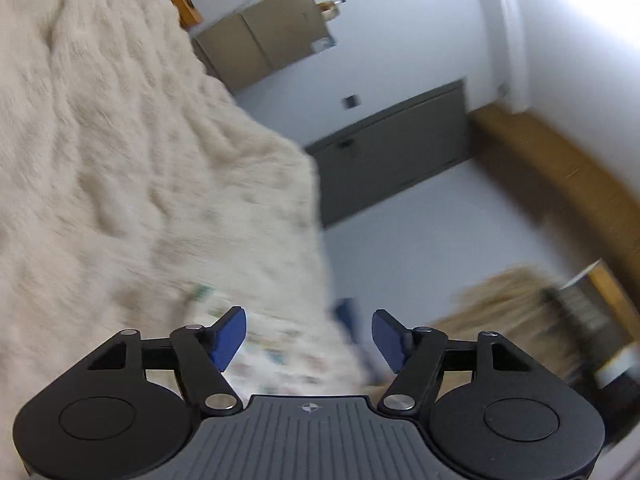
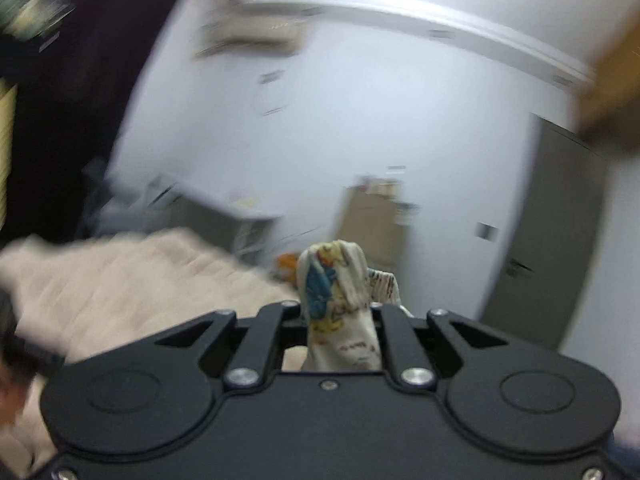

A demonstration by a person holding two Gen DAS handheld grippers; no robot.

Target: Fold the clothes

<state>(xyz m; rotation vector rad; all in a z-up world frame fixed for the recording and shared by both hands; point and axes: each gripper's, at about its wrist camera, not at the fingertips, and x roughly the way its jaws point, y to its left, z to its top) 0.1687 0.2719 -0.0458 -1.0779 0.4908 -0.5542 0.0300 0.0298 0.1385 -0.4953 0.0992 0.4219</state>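
Left gripper standing with blue pads apart, gripping nothing; white printed cotton garment lying just ahead and below it on cream fluffy blanket, likely laid there for folding.

Right gripper carrying bunched corner of same garment between its jaws, fabric poking up past them; whether it is pinching firmly cannot be told. Probably lifting edge over to make fold.

Fluffy blanket left — open air right

garment between fingers, blanket left
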